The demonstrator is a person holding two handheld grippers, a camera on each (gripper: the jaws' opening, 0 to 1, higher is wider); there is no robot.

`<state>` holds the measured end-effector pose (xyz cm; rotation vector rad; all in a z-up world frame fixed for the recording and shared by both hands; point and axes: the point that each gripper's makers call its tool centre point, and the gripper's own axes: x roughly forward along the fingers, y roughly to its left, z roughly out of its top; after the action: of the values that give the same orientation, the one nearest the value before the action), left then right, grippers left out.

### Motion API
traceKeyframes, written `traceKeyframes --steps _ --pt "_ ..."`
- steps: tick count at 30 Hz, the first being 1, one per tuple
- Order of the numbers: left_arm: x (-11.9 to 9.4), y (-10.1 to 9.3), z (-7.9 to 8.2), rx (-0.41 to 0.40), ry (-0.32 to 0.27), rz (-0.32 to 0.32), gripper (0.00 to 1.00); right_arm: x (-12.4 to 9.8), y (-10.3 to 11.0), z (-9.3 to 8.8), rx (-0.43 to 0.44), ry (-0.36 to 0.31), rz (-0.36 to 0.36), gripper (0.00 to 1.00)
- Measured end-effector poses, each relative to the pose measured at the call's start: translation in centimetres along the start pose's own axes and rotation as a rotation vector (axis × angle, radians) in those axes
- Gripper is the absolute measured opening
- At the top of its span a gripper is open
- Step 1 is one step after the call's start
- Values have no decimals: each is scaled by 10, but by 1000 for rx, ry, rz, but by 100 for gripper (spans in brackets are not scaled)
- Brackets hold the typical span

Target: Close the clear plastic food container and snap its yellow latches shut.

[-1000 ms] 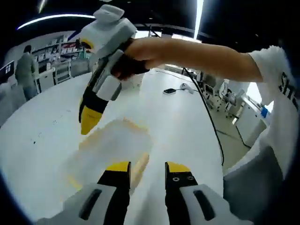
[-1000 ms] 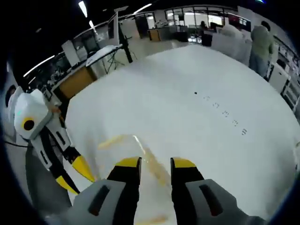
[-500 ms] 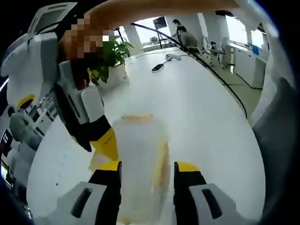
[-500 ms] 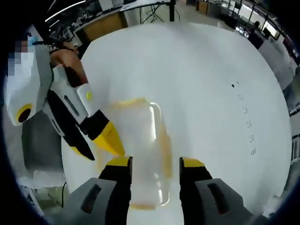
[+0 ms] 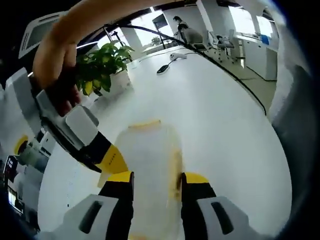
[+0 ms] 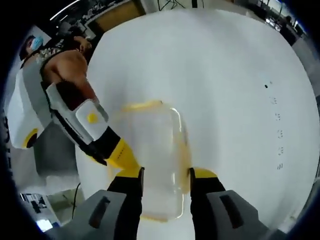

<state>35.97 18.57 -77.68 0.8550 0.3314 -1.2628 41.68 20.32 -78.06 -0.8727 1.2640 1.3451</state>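
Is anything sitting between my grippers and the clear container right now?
Nothing visible does. The clear container lies on the white table, directly ahead of the left gripper and of the right gripper, whose open jaws stand on either side of it. Each gripper's yellow tip comes in beside the container, not across the other's path.

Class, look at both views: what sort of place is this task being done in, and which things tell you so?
Probably an open-plan office or lab: a large white table holding the clear container, a potted plant at its edge, and desks with chairs in the background.
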Motion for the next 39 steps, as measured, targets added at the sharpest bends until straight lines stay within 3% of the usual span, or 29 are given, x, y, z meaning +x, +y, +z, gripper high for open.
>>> traceKeyframes --steps 5,12,20,29,32,39 --pt "0 -4 2 61 -12 -13 28 4 2 -1 25 21 40 38" --pt "2 -4 2 80 -1 -7 27 5 4 -2 38 24 53 38" --pt "2 -5 2 105 12 -2 26 6 -11 4 42 47 53 38" --pt "3 -5 1 132 26 10 24 8 1 -1 39 89 49 38" --pt "7 -7 -6 132 46 34 22 9 3 -1 36 92 47 38" --pt "3 -3 -1 155 34 29 23 10 9 -3 37 75 59 38"
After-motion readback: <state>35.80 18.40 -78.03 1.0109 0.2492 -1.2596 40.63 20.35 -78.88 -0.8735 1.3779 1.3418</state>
